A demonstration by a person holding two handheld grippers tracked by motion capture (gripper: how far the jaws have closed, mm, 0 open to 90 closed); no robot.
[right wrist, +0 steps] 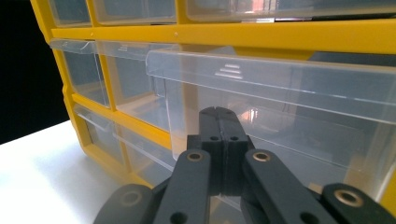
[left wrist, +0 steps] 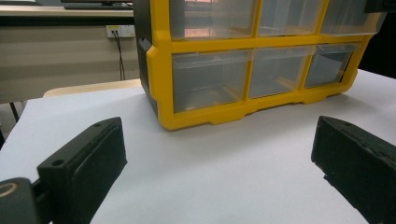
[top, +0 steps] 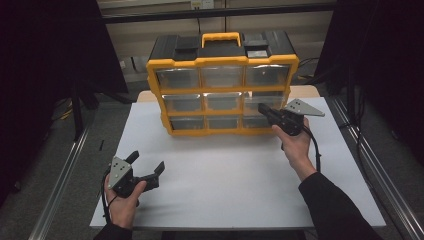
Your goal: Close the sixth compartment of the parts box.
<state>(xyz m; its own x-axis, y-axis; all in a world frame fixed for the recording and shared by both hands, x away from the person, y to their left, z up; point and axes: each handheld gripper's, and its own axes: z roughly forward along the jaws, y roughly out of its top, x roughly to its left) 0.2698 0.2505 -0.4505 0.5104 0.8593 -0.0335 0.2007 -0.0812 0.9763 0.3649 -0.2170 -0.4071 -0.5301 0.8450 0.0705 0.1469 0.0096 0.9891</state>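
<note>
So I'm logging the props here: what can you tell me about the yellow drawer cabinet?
The drawer cabinet is a yellow plastic frame with a black top and a yellow carry handle. It holds nine clear drawers, three rows of three. It stands upright at the far side of the white table. The middle-right drawer sits slightly pulled out, with the shut right gripper at its front.

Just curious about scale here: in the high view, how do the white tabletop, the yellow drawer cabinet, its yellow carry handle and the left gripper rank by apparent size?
1. White tabletop
2. Yellow and black cabinet of clear plastic drawers
3. Left gripper and yellow carry handle: they look alike, and the gripper sits nearer the camera, so no ranking.
</note>
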